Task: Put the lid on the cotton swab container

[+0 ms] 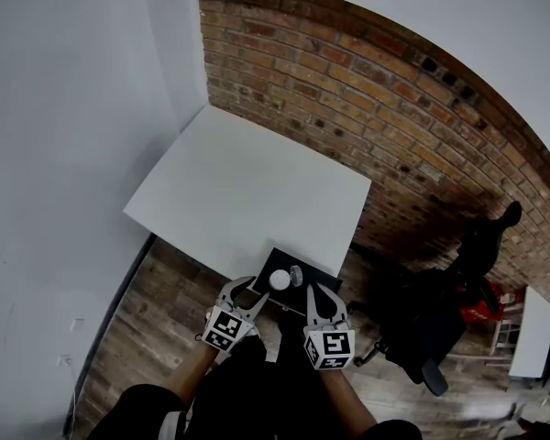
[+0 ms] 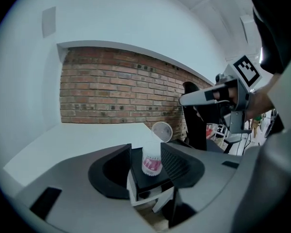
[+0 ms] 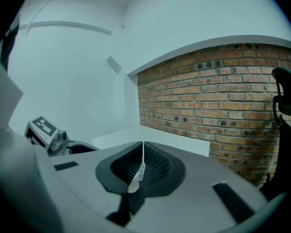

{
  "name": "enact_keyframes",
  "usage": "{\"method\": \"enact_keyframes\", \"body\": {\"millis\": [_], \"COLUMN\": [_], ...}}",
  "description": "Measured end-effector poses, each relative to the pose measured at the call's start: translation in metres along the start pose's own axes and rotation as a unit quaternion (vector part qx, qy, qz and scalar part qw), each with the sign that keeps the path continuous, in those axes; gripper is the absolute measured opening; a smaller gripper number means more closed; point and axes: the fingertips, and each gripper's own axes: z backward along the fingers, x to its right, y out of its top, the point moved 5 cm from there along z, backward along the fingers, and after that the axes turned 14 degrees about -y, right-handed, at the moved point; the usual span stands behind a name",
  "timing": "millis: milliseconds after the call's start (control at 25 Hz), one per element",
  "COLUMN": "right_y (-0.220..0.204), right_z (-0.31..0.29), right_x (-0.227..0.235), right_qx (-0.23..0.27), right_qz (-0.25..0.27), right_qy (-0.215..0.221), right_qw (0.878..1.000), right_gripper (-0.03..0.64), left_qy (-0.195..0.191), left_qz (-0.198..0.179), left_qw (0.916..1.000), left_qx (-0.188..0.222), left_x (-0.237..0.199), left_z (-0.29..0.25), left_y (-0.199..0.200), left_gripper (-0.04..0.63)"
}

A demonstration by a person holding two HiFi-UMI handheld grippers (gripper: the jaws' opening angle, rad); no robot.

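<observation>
Left claw (image 2: pixel 145 148) released, straddling upright cotton swab container (image 2: pixel 152 164); right claw (image 3: pixel 143 148) clenched on lid (image 3: pixel 136 178), 1 o'clock of container.

Ahead of the left gripper (image 1: pixel 253 291), a white table (image 1: pixel 247 186) meets a brick wall (image 1: pixel 367 108), with a white wall (image 1: pixel 64 108) to the left. Wood-plank floor (image 1: pixel 156 291) lies below, and a black office chair (image 1: pixel 422 324) stands right of the right gripper (image 1: pixel 323 297).

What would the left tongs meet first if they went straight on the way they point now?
Probably the cotton swab container: it stands on the black block right ahead, in line with the gap of the open left tongs. The depth is unclear.
</observation>
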Motion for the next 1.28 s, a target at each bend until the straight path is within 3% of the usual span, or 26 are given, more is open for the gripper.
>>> {"method": "enact_keyframes", "body": {"millis": [160,440,1280], "right_y": [0.0,-0.002,-0.008], "right_z": [-0.007,-0.018,-0.025], "right_x": [0.003,0.008,0.015], "right_qx": [0.001,-0.004,-0.025], "right_qz": [0.0,-0.002,0.011], "right_qy": [0.002,0.003,0.006], "right_qw": [1.0,1.0,1.0], "right_gripper": [0.023,0.022,0.023], "left_qy": [-0.008,-0.031,-0.049], "left_qz": [0.003,-0.005,-0.012], "left_qw": [0.9999,0.999,0.9959], "left_qx": [-0.009,-0.032,-0.076], "left_x": [-0.003,-0.003,-0.008], "left_z": [-0.009,-0.024,-0.072], "left_y": [-0.011,-0.027,-0.061], "left_gripper": [0.226,0.274,0.293]}}
